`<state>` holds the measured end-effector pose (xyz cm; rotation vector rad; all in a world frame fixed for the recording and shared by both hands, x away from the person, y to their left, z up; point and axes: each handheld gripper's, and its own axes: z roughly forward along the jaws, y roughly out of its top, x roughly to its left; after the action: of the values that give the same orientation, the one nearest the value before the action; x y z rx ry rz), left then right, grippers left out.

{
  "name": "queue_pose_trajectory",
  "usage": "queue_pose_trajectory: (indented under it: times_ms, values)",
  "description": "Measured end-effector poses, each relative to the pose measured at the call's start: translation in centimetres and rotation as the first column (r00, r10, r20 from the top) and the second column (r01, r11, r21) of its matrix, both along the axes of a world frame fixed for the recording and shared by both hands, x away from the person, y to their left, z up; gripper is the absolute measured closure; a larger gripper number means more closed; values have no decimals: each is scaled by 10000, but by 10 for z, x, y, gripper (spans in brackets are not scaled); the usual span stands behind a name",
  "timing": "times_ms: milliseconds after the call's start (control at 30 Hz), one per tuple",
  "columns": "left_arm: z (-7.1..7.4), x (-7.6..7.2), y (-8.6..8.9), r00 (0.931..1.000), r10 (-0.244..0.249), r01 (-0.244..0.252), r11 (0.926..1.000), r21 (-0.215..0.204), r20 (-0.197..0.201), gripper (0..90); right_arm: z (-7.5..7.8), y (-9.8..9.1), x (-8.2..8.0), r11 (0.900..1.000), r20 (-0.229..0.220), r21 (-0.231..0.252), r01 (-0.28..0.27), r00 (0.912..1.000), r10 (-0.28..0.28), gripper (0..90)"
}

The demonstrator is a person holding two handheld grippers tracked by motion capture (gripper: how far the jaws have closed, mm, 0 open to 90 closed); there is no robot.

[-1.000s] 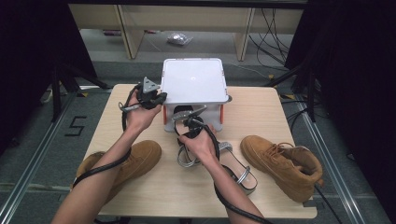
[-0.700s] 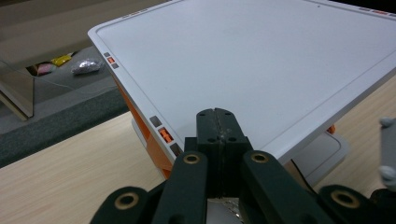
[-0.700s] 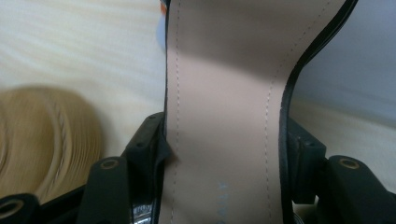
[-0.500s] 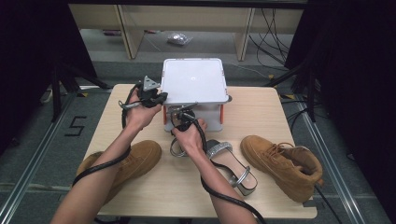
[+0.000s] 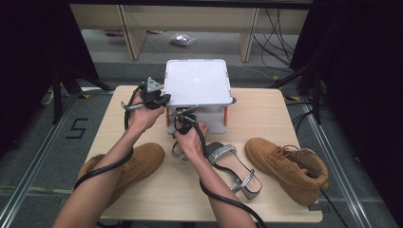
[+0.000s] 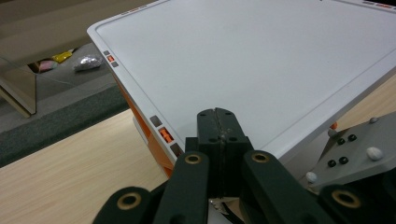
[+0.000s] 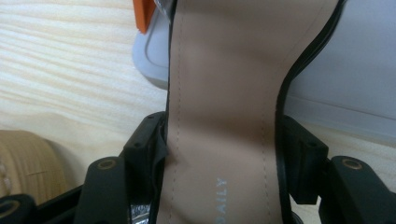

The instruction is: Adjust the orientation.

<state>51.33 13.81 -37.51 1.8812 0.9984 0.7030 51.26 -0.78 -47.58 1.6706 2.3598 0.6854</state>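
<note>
A white lidded box (image 5: 197, 83) with orange latches stands at the back middle of the table. My left gripper (image 5: 154, 98) is at the lid's left edge; in the left gripper view its jaws (image 6: 217, 122) are pressed together over the white lid (image 6: 261, 56). My right gripper (image 5: 183, 118) is in front of the box, shut across a black-edged sandal with a beige insole (image 7: 224, 70); its jaws (image 7: 224, 140) clamp the sole from both sides. A second sandal (image 5: 233, 166) with a silver strap lies on the table to the right of my right forearm.
One tan boot (image 5: 130, 161) lies at the front left under my left forearm. Its mate (image 5: 287, 166) lies on its side at the front right. Cables trail from both grippers along my arms. The wooden table (image 5: 256, 109) ends close behind the box.
My right gripper has carried the sandal left and forward, up to the front of the box, uncovering the silver-strapped sandal on the table. The left gripper has stayed at the lid.
</note>
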Motion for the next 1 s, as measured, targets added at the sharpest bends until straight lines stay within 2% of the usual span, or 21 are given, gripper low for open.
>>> queue_pose_trajectory:
  times_ms: [33, 67, 100, 133, 167, 233, 300, 367, 433, 467, 533, 567, 633, 667, 733, 767, 800, 833, 867, 933, 1000]
  values:
    - [0, 0, 0, 10000, -5, 5, 10000, 0, 13, 897, 0, 0, 0, 10000, 0, 0, 0, 10000, 0, 411]
    - [0, 0, 0, 10000, -7, 7, 10000, -3, 23, 897, -1, 4, -1, 9980, -280, 235, 585, 9979, -579, 409]
    - [0, 0, 0, 10000, -1, 1, 10000, -23, 25, 897, -2, 6, 0, 9961, -360, 271, 835, 9959, -825, 406]
    - [-1, 0, 0, 10000, 12, -12, 10000, -65, 15, 897, -4, 5, 1, 9972, -11, 282, 696, 9976, -696, 403]
    - [0, 1, 1, 10000, -53, 53, 9999, 112, -12, 897, -3, 7, -1, 9962, -260, 254, 831, 9963, -824, 399]
    - [0, 2, 0, 10000, -65, 65, 10000, 74, -7, 897, -2, 5, -2, 9988, -286, 270, 419, 9987, -411, 388]
    - [0, 1, -1, 10000, -24, 24, 9999, 166, -17, 897, -1, 6, -3, 9994, -88, 99, 340, 9994, -339, 363]
    - [0, 1, -2, 10000, 16, -16, 9998, 192, 22, 897, -2, 6, -5, 9997, -149, 66, 216, 9997, -215, 339]
    - [1, 1, -2, 10000, -2, 2, 9995, 303, 10, 897, -1, 7, -7, 9994, 362, 85, 349, 9987, -352, 276]
    - [1, 2, -1, 9998, -115, 107, 9990, 427, 182, 897, 5, 5, -8, 9989, 1062, -30, 475, 9932, -469, 283]
    - [1, 3, -1, 9996, -188, 179, 9989, 436, 204, 897, 8, 3, -7, 9995, 1099, 77, 291, 9935, -298, 277]
    - [1, 2, -2, 9998, -127, 123, 9996, 256, 153, 897, 11, 3, -9, 9992, 1056, -29, 387, 9937, -382, 274]
    - [0, 1, -2, 10000, -70, 69, 9998, 164, 41, 897, 13, 1, -11, 9996, 981, 119, 270, 9948, -280, 277]
    - [1, 2, -1, 9999, -102, 101, 9997, 226, 59, 897, 16, 0, -14, 9992, 1062, 233, 327, 9937, -350, 282]
    - [1, 4, 1, 9996, -176, 169, 9995, 271, 228, 897, 19, -5, -19, 9993, 1185, 367, 5, 9929, -48, 291]
    - [0, 3, 0, 9999, -84, 83, 10000, 22, 100, 897, 23, -8, -24, 9984, 1161, 570, 50, 9932, -116, 299]
    - [1, 4, 0, 9999, -67, 67, 10000, 10, 124, 897, 28, -14, -33, 9966, 1252, 826, 39, 9920, -143, 321]
    - [1, 5, 1, 9998, -101, 101, 9999, 28, 181, 897, 28, -14, -33, 9966, 1252, 826, 39, 9920, -143, 321]
    - [1, 4, 0, 9998, -66, 66, 10000, -2, 171, 897, 31, -19, -37, 9959, 1728, 892, -141, 9849, -16, 336]
    - [1, 4, 0, 9998, -66, 64, 10000, 75, 201, 897, 37, -26, -45, 9927, 1736, 1174, -286, 9848, 78, 390]
    - [1, 4, -2, 9997, -56, 52, 9999, 156, 253, 897, 44, -35, -55, 9940, 1937, 961, -520, 9805, 325, 459]
